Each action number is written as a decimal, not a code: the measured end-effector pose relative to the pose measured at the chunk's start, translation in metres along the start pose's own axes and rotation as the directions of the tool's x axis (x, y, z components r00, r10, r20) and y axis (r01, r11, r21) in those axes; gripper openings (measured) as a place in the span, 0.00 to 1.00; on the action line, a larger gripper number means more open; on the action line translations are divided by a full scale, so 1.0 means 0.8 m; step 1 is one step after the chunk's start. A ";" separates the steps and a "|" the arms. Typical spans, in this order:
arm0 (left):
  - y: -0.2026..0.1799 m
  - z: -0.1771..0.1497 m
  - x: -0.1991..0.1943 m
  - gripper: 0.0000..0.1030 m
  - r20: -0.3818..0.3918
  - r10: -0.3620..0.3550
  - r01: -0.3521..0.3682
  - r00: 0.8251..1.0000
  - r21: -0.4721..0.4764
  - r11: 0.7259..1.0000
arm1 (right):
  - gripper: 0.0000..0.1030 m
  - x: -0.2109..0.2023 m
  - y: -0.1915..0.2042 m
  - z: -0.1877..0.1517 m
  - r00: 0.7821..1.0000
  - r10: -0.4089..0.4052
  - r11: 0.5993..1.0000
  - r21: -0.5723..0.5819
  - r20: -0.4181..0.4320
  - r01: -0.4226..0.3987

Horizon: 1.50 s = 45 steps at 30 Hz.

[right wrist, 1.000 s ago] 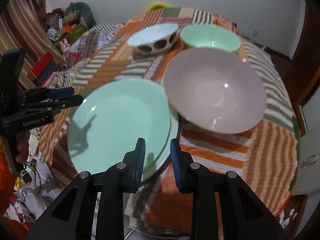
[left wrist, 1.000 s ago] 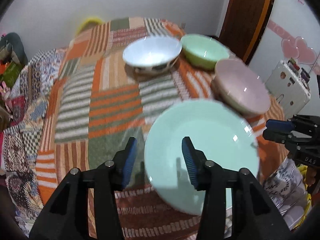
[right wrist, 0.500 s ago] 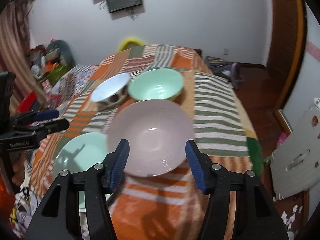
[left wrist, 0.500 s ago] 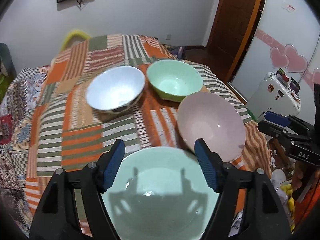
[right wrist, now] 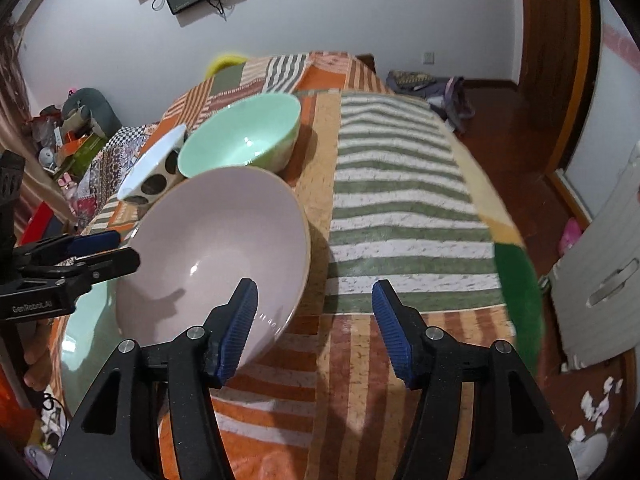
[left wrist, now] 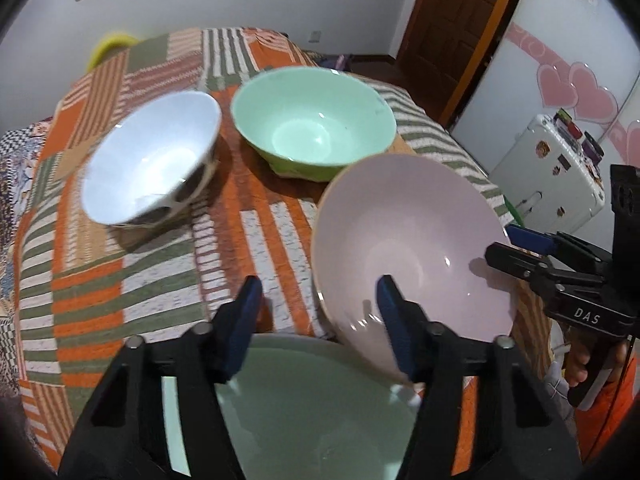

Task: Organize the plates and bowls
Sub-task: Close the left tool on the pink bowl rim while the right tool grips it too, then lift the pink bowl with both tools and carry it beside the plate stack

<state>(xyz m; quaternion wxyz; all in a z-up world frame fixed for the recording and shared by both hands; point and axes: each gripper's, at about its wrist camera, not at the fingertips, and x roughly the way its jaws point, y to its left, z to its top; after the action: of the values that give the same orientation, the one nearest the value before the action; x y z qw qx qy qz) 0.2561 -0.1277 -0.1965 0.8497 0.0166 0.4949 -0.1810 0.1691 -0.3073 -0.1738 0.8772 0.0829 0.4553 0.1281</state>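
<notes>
Now, with both the left gripper (left wrist: 318, 298) and right gripper (right wrist: 314, 300) spread wide and empty, the pink bowl (right wrist: 216, 256), seemingly overlapping the green plate (left wrist: 312, 408), wants a square rim pinch before nesting into the green bowl (right wrist: 244, 136).

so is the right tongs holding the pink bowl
No, the right tongs are wide open, with only one tip over the pink bowl rim and nothing clamped.

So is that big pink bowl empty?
Empty: the pink bowl shows only bare glossy inside, with a shadow and light glints.
</notes>
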 end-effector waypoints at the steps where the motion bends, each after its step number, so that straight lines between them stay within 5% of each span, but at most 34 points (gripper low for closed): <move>1: -0.001 0.000 0.005 0.46 -0.009 -0.008 0.008 1.000 0.002 1.000 | 0.47 0.003 0.000 -0.001 1.000 0.010 1.000 0.001 -0.009 -0.010; 6: -0.004 0.000 0.021 0.19 -0.045 -0.048 0.049 0.998 0.015 0.999 | 0.28 0.010 0.001 -0.003 0.998 0.065 0.998 0.011 -0.027 -0.064; 9: -0.011 -0.001 0.021 0.18 -0.039 -0.042 0.043 0.998 0.029 0.999 | 0.15 0.009 0.006 -0.001 0.995 0.094 0.996 0.007 -0.032 -0.094; 27: -0.014 -0.010 -0.051 0.18 0.062 -0.057 0.056 0.996 0.014 0.998 | 0.16 -0.039 0.042 0.015 0.998 0.052 0.998 -0.033 0.030 -0.051; 45: 0.089 -0.070 -0.164 0.18 0.184 0.056 -0.034 0.981 -0.116 0.993 | 0.16 -0.033 0.171 0.033 0.989 0.141 0.971 -0.202 0.053 -0.127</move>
<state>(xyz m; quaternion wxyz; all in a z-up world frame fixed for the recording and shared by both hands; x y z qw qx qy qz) 0.1743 -0.0116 -0.1246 0.8959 -0.0372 0.4218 -0.1343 0.1558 -0.1856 -0.1019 0.8851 0.0298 0.4040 0.2290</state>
